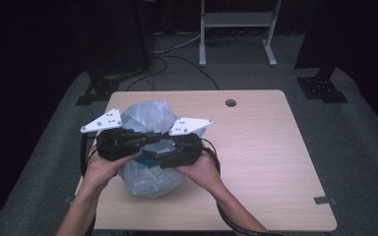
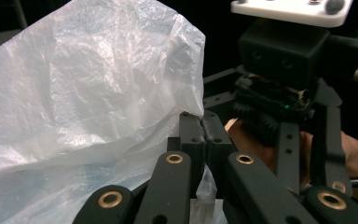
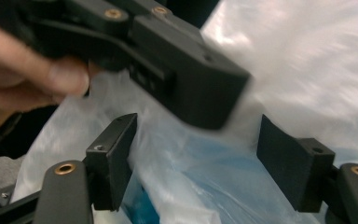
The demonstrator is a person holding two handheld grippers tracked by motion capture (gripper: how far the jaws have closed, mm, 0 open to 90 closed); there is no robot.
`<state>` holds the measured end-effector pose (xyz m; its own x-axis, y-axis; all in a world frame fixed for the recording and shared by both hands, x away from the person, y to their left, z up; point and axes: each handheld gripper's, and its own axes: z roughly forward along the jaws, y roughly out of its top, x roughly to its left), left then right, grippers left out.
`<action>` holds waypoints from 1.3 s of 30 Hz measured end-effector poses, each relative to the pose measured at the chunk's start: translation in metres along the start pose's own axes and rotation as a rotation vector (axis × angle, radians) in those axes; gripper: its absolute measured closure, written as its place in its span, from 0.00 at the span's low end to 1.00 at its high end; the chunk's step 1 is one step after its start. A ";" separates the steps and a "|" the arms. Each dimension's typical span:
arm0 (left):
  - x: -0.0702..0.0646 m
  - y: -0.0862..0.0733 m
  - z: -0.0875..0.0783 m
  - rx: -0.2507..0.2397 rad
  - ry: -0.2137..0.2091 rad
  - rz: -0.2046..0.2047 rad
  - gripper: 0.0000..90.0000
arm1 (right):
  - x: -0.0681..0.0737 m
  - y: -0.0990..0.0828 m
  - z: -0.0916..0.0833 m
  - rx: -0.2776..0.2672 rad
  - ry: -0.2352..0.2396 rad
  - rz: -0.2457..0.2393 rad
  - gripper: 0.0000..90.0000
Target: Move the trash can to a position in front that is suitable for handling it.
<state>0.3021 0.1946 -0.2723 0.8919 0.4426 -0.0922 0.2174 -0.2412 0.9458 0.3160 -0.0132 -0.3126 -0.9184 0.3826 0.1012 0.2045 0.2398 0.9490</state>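
Thin translucent plastic bag (image 1: 150, 147), crinkly and puffed up, whitish with a bluish tint lower down, sitting toward the left edge of the worktop (image 1: 266, 162), roughly midway front to back. Film all creased and glossy in the left gripper view (image 2: 88, 93); blurred white over blue in the right gripper view (image 3: 307, 79).

Left gripper (image 1: 150, 140) reaching over the bag's top, fingers (image 2: 192, 135) pressed together on a fold of the film. Right gripper (image 1: 152, 156) just beside it, fingers (image 3: 286, 158) spread wide with bag film between them, not closed on anything. Both grippers black and blocky, brass pins at the joints, a pale three-cornered plate (image 1: 101, 121) on top of each, cables trailing off the near edge.

Light wood-grain worktop, rounded corners, small round hole (image 1: 231, 103) near the far edge. Grey carpet (image 1: 364, 147) around, white frame legs (image 1: 236, 29) beyond the far edge.
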 end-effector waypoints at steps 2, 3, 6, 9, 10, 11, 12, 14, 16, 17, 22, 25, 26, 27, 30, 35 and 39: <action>-0.001 0.001 0.002 -0.002 -0.004 0.003 0.99 | 0.000 0.001 0.001 -0.002 0.008 0.001 0.32; -0.001 0.002 0.003 -0.005 -0.008 0.004 0.99 | 0.000 0.002 0.002 -0.009 0.014 0.007 0.33; -0.002 0.003 0.005 -0.009 -0.013 0.007 0.99 | -0.002 0.005 0.002 -0.029 0.016 0.019 0.43; -0.002 0.004 0.006 -0.012 -0.012 0.006 0.99 | -0.002 0.005 0.002 -0.042 0.013 0.017 0.57; -0.002 0.003 0.006 -0.014 -0.011 0.003 0.99 | -0.001 0.004 0.002 -0.047 0.003 0.015 0.60; -0.002 0.003 0.006 -0.014 -0.004 0.004 0.98 | -0.001 0.003 0.003 -0.047 -0.008 0.006 0.71; -0.001 0.001 0.005 -0.016 -0.003 -0.003 0.98 | -0.001 0.002 0.003 -0.048 -0.012 0.005 0.77; 0.000 0.000 0.005 -0.019 -0.002 -0.003 0.96 | -0.002 0.001 0.003 -0.045 -0.017 0.002 0.83; 0.001 -0.001 0.002 -0.025 -0.002 -0.013 0.91 | -0.004 -0.001 0.004 -0.050 -0.028 0.006 0.93; 0.002 -0.002 0.000 -0.031 -0.003 -0.018 0.88 | -0.005 -0.002 0.004 -0.055 -0.023 0.017 0.95; 0.003 -0.002 -0.012 -0.063 0.021 -0.018 0.79 | -0.013 -0.002 0.000 -0.067 -0.007 0.072 0.96; 0.005 -0.003 -0.021 -0.081 0.049 -0.027 0.72 | -0.023 -0.003 -0.003 -0.086 0.018 0.138 0.96; 0.006 -0.004 -0.024 -0.085 0.060 -0.030 0.70 | -0.027 -0.003 -0.004 -0.095 0.028 0.161 0.96; 0.007 -0.004 -0.027 -0.091 0.079 -0.034 0.66 | -0.030 -0.004 -0.006 -0.106 0.035 0.181 0.96; 0.011 -0.009 -0.036 -0.108 0.118 -0.044 0.57 | -0.042 -0.003 -0.013 -0.135 0.046 0.232 0.96; 0.015 -0.018 -0.047 -0.124 0.167 -0.056 0.49 | -0.051 -0.002 -0.021 -0.153 0.049 0.262 0.96; 0.018 -0.024 -0.055 -0.131 0.180 -0.078 0.43 | -0.058 0.000 -0.029 -0.175 0.059 0.294 0.96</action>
<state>0.2914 0.2559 -0.2801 0.7867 0.6054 -0.1210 0.2197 -0.0915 0.9713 0.3594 -0.0608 -0.3097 -0.8477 0.3592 0.3903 0.4068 -0.0318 0.9130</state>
